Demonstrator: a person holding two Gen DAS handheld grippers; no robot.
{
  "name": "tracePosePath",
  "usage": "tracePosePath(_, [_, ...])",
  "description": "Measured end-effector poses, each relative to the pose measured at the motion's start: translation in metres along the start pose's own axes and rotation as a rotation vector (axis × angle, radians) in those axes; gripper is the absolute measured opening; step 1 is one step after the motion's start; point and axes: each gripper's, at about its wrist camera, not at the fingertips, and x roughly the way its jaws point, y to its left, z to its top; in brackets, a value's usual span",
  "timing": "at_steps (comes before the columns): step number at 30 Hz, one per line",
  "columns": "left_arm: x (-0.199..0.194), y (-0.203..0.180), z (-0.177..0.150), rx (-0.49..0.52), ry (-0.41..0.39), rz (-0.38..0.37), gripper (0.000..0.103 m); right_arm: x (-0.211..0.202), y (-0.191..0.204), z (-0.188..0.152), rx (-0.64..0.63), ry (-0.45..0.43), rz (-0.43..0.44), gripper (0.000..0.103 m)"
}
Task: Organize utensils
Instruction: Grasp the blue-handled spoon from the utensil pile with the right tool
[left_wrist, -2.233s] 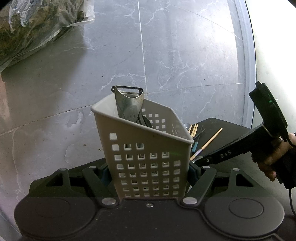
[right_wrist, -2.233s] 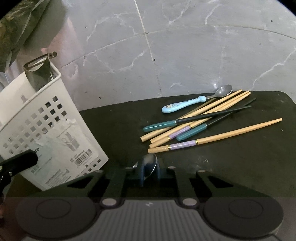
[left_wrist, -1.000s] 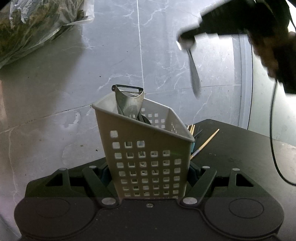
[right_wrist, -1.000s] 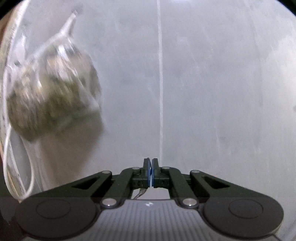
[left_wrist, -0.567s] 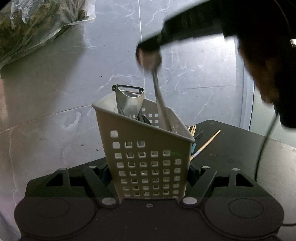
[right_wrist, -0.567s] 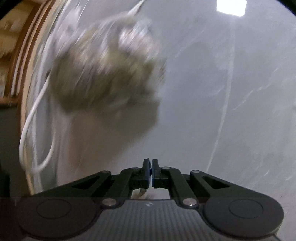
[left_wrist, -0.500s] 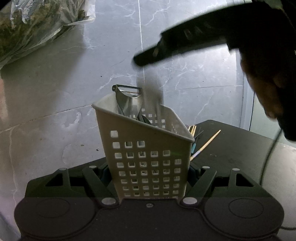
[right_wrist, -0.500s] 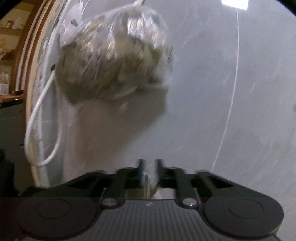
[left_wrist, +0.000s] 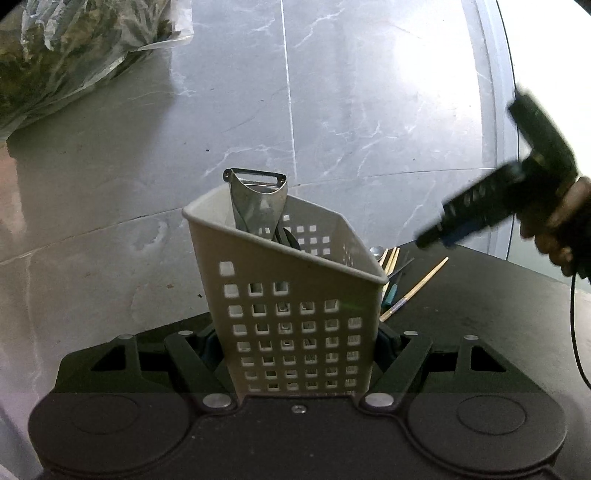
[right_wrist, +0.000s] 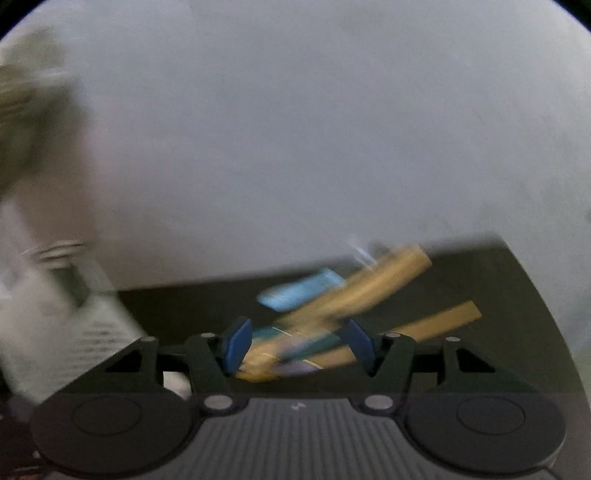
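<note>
My left gripper (left_wrist: 297, 341) is shut on the white perforated basket (left_wrist: 295, 295), holding it upright on the black mat (left_wrist: 480, 314). A metal peeler (left_wrist: 258, 199) sticks out of the basket's top; what else lies inside is mostly hidden. Behind the basket lie wooden chopsticks (left_wrist: 417, 286) and dark ones. My right gripper (right_wrist: 298, 345) is opening, with nothing between its blue pads (right_wrist: 236, 345). Low over the mat, it points at the blurred chopsticks (right_wrist: 369, 291) and a blue-handled spoon (right_wrist: 299, 291). In the left wrist view, the right gripper (left_wrist: 443, 232) hangs at the right, held by a hand (left_wrist: 561, 229).
A grey marble-tiled floor (left_wrist: 332, 110) surrounds the black mat. A clear plastic bag of greenish stuff (left_wrist: 55, 55) lies at the far left. A black cable (left_wrist: 572, 314) trails from the right gripper. The basket (right_wrist: 55, 332) stands blurred at the left of the right wrist view.
The right gripper carried a spoon over the basket, opened and dropped it in. It then swung down and right towards the chopsticks. The left gripper and basket stayed still.
</note>
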Motion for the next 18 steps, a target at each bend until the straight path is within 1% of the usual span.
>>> tracePosePath(3, [0.001, -0.002, 0.002, -0.004, 0.006, 0.010, 0.077, 0.018, -0.032, 0.003, 0.084, 0.055, 0.006, 0.061])
tracePosePath(6, [0.001, -0.005, 0.003, -0.004, 0.012, 0.019, 0.077, 0.031, -0.040, 0.015, 0.110, 0.049, 0.028, 0.061])
tracePosePath(9, [0.004, -0.007, 0.006, -0.006, 0.017, 0.026, 0.077, 0.044, -0.049, 0.033, 0.117, 0.021, 0.021, 0.065])
tracePosePath(13, [0.006, -0.009, 0.008, -0.005, 0.021, 0.035, 0.077, 0.074, -0.054, 0.056, 0.056, -0.015, 0.012, 0.065])
tracePosePath(16, [0.007, -0.010, 0.008, -0.006, 0.022, 0.040, 0.077, 0.097, -0.056, 0.066, -0.006, -0.008, 0.007, 0.057])
tracePosePath(18, [0.007, -0.011, 0.008, -0.004, 0.022, 0.041, 0.077, 0.109, -0.058, 0.069, -0.020, 0.004, -0.004, 0.055])
